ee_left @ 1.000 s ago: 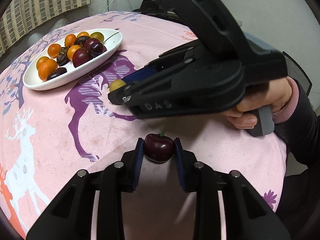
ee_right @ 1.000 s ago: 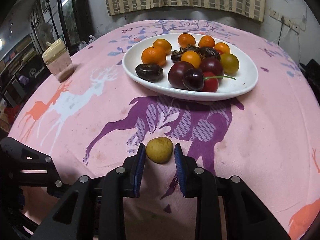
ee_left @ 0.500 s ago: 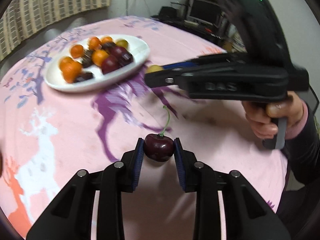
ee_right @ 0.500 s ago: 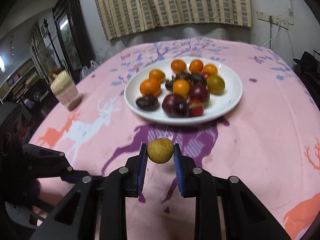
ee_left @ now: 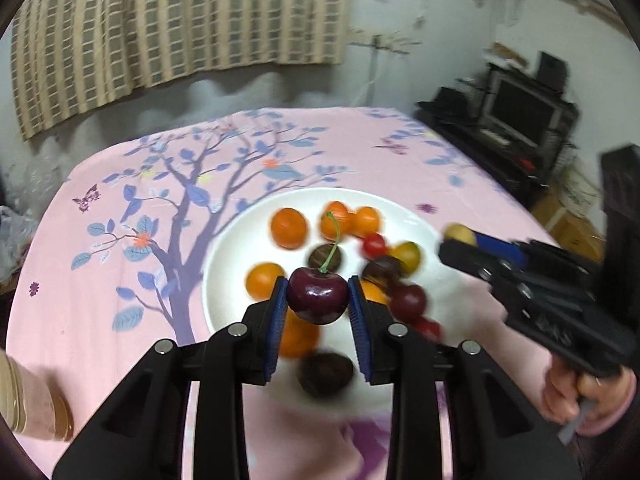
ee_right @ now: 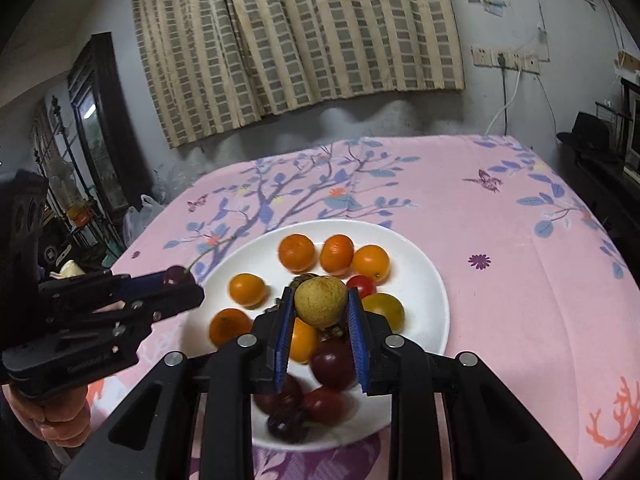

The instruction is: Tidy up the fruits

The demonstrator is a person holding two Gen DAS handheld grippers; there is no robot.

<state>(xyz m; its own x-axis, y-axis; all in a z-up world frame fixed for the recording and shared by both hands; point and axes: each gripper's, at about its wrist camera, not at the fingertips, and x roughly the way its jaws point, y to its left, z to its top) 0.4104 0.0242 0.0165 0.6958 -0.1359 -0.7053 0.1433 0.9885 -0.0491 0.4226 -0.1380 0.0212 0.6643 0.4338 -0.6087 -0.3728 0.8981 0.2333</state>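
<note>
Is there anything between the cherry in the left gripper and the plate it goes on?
Nothing visible blocks it. The cherry, clamped in the left gripper, hangs over the white plate; only fruit already lying there sits below.

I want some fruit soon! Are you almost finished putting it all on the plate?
Nearly. Done: the plate already holds a pile of oranges, plums and other fruit. In hand: the left gripper is shut on a cherry and the right gripper on a yellow fruit, both held above the plate. Left: set those two down. No other loose fruit shows on the tablecloth.
</note>
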